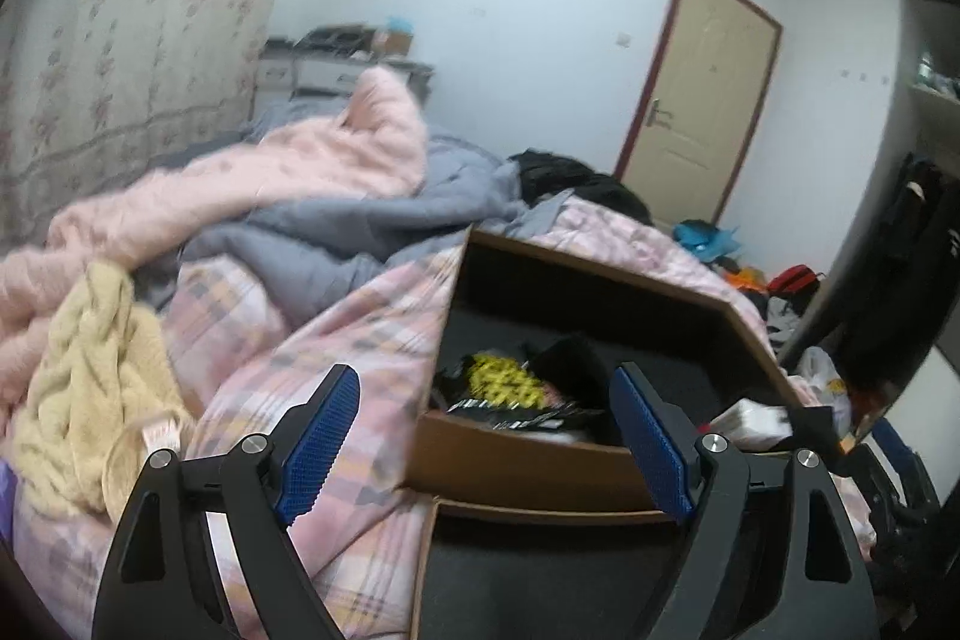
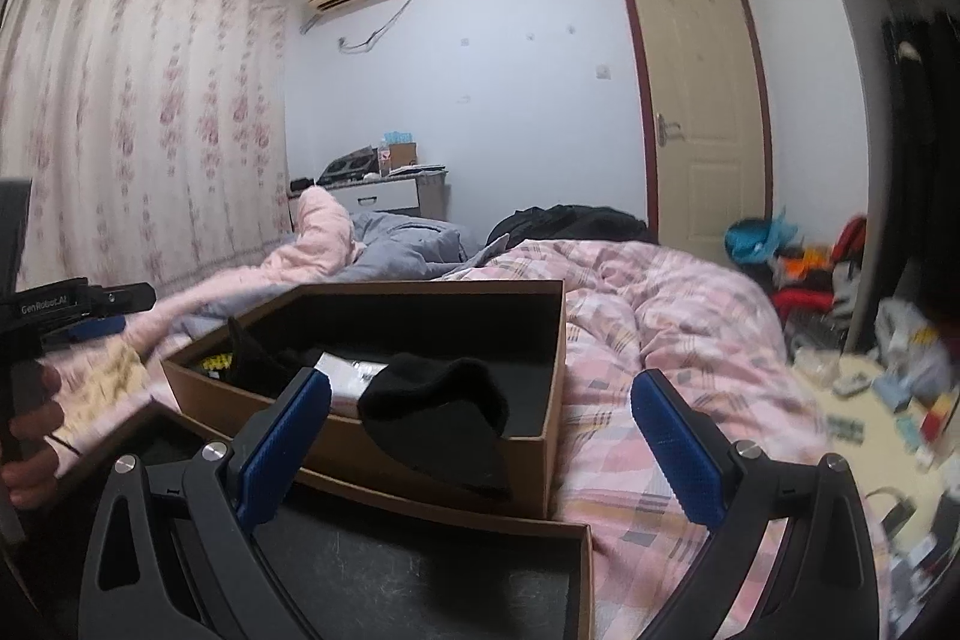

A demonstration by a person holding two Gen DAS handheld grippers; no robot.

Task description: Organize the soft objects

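A brown cardboard box [image 1: 516, 466] with a black lining lies on the bed, also in the right wrist view [image 2: 420, 451]. It holds a black and yellow item [image 1: 504, 388] and dark cloth. A black sock [image 2: 444, 418] hangs over its near wall. My left gripper [image 1: 486, 436] is open and empty at the box's near left corner. My right gripper [image 2: 480, 436] is open and empty, just in front of the sock. A beige knitted cloth [image 1: 90, 376] lies on the bed to the left. The left gripper's body [image 2: 78, 304] shows at the left of the right wrist view.
A second box part or lid [image 2: 432, 574] lies under both grippers. The bed has a pink plaid quilt [image 2: 666, 316], a pink fleece blanket [image 1: 252, 178] and a grey duvet [image 1: 372, 220]. Clutter covers the floor [image 2: 870, 388] at the right. A door [image 2: 702, 100] stands at the back.
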